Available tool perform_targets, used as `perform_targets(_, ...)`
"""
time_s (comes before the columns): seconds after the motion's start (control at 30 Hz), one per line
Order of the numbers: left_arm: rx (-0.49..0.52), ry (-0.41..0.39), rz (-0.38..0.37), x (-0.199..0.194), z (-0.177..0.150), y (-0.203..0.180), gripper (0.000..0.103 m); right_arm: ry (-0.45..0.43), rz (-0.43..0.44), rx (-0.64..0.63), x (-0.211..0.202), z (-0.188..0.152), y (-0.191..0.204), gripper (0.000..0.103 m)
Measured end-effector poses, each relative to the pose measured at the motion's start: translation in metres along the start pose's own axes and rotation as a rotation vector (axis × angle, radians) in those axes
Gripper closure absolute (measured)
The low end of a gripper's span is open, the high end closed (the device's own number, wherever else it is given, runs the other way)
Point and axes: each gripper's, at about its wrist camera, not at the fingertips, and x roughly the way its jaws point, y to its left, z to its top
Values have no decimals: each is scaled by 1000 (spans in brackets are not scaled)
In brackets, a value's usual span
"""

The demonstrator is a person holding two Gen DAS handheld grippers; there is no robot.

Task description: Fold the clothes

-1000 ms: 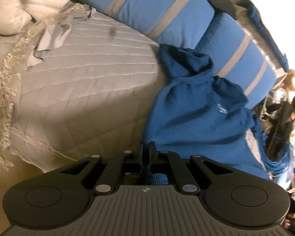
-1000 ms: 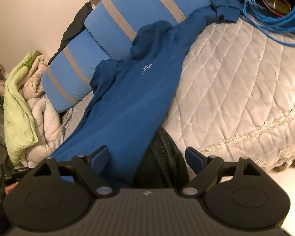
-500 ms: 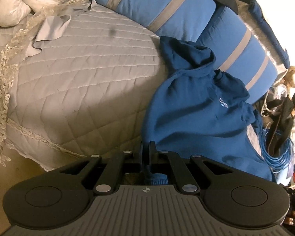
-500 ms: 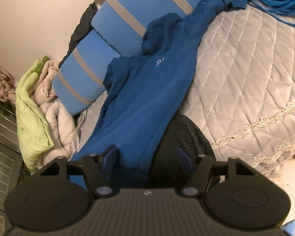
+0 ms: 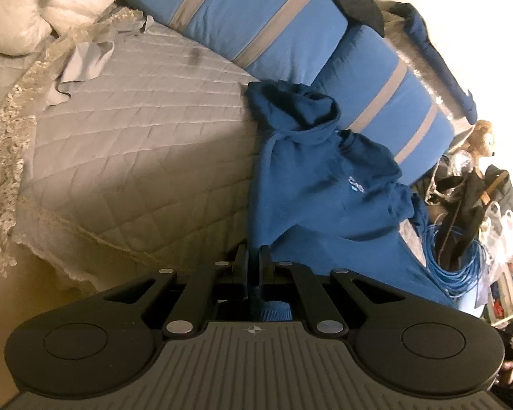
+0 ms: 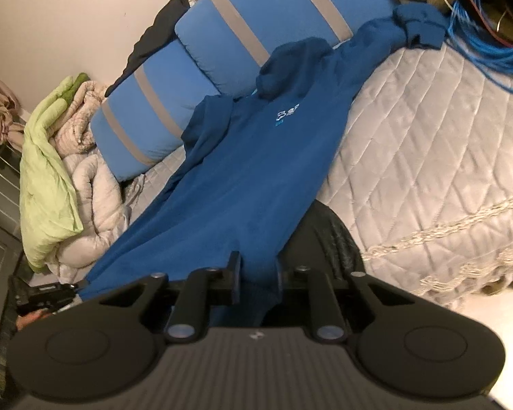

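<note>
**Gripping the hoodie hem at both ends**

Holding tight on the left: the left gripper [image 5: 254,266] has its jaws clamped on the blue hoodie [image 5: 325,184], which is spread over the quilted bed [image 5: 136,143]. The right gripper [image 6: 256,268] has jaws closing, hem fabric between them.

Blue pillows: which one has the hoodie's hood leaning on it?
The blue striped pillow nearer the blue cable pile; the hood rests against it. The other pillow sits clear of the hoodie.

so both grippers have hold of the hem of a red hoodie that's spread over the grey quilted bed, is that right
Not quite: the hoodie is blue, not red, as the right wrist view shows. The left gripper is shut on its hem; the right gripper is closing on it, over the grey quilted bed.
</note>
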Motion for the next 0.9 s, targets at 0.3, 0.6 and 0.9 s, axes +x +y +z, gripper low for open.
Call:
perform_targets(0.3,59,64,100,9,-24,-4,88,81,-143,-22,-19,-14,-3,70)
perform_targets(0.6,230,-20,268,-36,5,-66,50,-98,-311,-112,-44,42,9,1)
perform_targets(0.9,505,-103,399,-95,22,-159,33,-135,-329,-273,-25,94,43,0)
